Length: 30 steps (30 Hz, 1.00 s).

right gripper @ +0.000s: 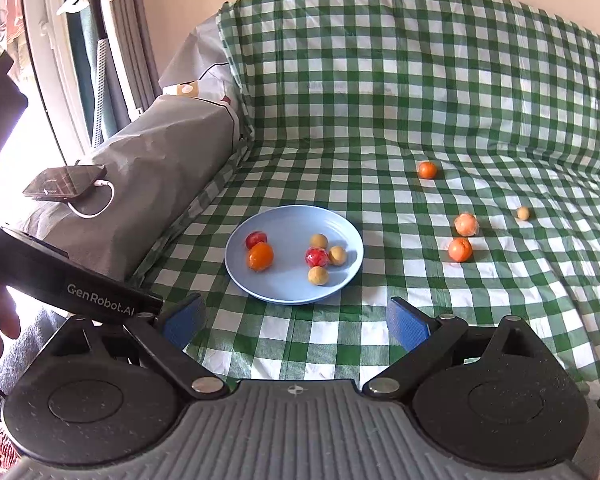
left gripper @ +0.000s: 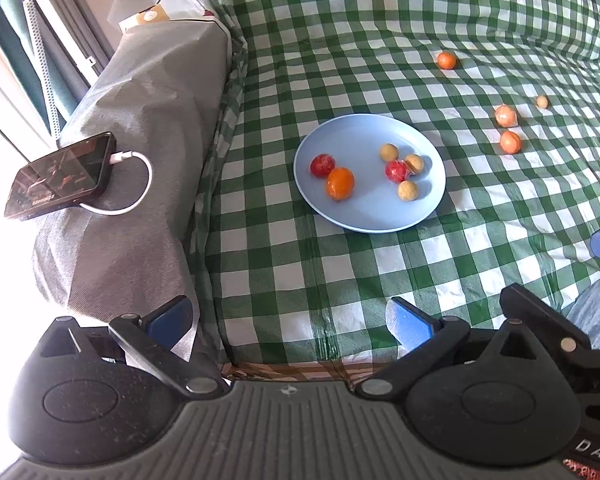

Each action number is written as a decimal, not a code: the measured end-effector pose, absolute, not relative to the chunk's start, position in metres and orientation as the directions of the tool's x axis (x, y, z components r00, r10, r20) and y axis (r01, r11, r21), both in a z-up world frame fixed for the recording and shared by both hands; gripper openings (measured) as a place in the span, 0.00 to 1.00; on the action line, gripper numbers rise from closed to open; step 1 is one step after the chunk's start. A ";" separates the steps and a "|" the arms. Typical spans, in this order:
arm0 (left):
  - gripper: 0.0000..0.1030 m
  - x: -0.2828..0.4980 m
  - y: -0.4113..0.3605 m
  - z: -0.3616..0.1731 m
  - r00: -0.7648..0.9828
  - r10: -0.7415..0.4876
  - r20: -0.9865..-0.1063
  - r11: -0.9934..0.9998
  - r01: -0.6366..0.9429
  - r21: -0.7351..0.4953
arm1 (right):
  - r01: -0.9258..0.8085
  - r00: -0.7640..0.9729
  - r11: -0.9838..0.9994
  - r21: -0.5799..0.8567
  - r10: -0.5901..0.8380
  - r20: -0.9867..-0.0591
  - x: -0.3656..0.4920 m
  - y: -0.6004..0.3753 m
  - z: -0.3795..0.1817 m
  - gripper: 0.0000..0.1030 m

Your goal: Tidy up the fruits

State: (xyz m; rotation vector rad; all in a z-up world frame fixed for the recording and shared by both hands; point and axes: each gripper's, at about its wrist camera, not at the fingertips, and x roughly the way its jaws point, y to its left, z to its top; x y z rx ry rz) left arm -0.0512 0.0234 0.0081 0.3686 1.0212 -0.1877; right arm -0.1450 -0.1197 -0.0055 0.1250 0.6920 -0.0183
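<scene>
A light blue plate (left gripper: 363,216) (right gripper: 284,292) lies on the green checked cloth. On it are an orange (left gripper: 339,183) (right gripper: 260,256), two red fruits (left gripper: 322,165) (left gripper: 397,171) and three small tan fruits (left gripper: 407,190). Loose on the cloth to the right lie three oranges (left gripper: 510,142) (right gripper: 459,249) (right gripper: 466,224) (right gripper: 427,169) and one small tan fruit (left gripper: 542,101) (right gripper: 523,213). My left gripper (left gripper: 292,322) is open and empty, near the front edge. My right gripper (right gripper: 296,326) is open and empty, in front of the plate.
A grey covered armrest (left gripper: 148,128) stands at the left with a phone (left gripper: 60,176) (right gripper: 64,181) on a white charging cable. The checked backrest (right gripper: 419,60) rises behind. The left gripper's body (right gripper: 72,284) crosses the right wrist view at lower left.
</scene>
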 end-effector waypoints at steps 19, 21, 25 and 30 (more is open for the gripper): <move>1.00 0.037 -0.182 -0.026 0.518 -0.154 -0.841 0.813 0.550 0.190 | 0.484 0.704 0.873 0.052 -0.354 -0.616 -0.110 -0.313 -0.041 0.95; 1.00 0.057 -0.216 -0.040 0.511 -0.171 -0.843 0.792 0.580 0.191 | 0.512 0.699 0.858 0.032 -0.395 -0.596 -0.093 -0.345 -0.052 0.95; 1.00 0.102 -0.280 -0.076 0.453 -0.206 -0.867 0.760 0.633 0.150 | 0.525 0.699 0.851 0.001 -0.430 -0.572 -0.038 -0.412 -0.082 0.94; 1.00 0.141 -0.341 -0.121 0.411 -0.203 -0.889 0.708 0.689 0.157 | 0.482 0.691 0.876 0.008 -0.374 -0.618 0.040 -0.474 -0.128 0.93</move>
